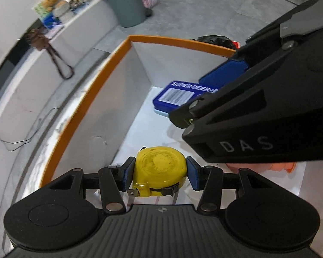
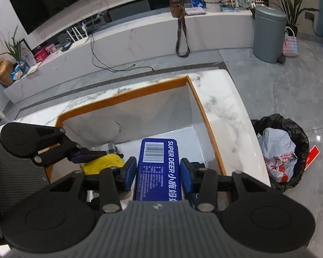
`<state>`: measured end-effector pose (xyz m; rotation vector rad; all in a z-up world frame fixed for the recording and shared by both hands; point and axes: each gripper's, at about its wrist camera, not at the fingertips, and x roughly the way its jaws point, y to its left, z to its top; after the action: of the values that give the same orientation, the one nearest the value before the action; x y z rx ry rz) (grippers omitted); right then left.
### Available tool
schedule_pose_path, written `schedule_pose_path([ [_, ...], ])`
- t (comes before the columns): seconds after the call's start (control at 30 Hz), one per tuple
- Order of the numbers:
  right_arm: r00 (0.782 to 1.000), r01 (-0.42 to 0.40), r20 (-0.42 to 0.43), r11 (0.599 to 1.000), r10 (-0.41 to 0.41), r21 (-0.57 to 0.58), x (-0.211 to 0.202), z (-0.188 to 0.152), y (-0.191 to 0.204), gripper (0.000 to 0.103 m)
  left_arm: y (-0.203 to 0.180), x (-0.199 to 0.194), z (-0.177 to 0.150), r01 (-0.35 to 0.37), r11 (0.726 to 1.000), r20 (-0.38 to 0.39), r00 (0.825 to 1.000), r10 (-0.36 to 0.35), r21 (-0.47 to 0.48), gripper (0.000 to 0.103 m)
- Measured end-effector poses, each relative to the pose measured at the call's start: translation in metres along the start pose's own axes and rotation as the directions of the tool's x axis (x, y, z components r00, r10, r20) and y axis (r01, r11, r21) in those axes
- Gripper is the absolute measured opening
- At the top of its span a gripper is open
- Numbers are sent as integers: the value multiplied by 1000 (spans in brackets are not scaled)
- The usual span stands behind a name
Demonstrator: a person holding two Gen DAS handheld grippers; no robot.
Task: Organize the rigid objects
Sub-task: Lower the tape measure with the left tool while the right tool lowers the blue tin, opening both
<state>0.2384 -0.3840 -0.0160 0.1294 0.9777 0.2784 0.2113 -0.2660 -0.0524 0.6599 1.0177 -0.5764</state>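
Note:
My left gripper (image 1: 160,173) is shut on a yellow tape measure (image 1: 159,169), its blue pads pressing both sides, held over the inside of a white box with an orange rim (image 1: 75,116). My right gripper (image 2: 159,172) is shut on a flat blue case (image 2: 158,167) with a barcode and "SUPER DEER" lettering, held low inside the same box (image 2: 127,95). In the left wrist view that blue case (image 1: 174,96) and the right gripper's black body (image 1: 258,111) fill the right side. In the right wrist view the tape measure (image 2: 105,163) and the left gripper's fingers (image 2: 86,153) sit just left of the case.
The box rests on a white marble table (image 2: 226,107). A black-lined waste bin (image 2: 282,150) stands on the grey floor right of the table, a grey lidded bin (image 2: 268,34) farther back. A low marble ledge (image 2: 140,40) carries a brown bag, cables and ornaments. Something orange (image 1: 280,166) lies in the box.

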Motion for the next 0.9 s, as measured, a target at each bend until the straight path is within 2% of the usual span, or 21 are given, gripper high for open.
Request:
schedule_pose_path([
  [0.23,1000,-1,15,1000,1,-2,2,4,1,44,10,13,-3,31,999,13,999,-31,-37,57],
  [0.6,995,94,51,988,-88,-126,13,3,26,44,27,22,-1,34,995,-16,999,-36,-89,57],
  [0.67,997,68,33,988,-64,-141,16,3,30,44,28,23,-1,36,996,-33,999,-39,-85,57],
  [0.77,997,77,-4,982,-79,-175,22,1,33,44,25,26,-2,14,999,-64,998,-17,-44,57],
  [0.9,996,73,-41,987,-80,-146,34,-2,26,44,25,28,0,9,999,-69,998,-12,-40,57],
])
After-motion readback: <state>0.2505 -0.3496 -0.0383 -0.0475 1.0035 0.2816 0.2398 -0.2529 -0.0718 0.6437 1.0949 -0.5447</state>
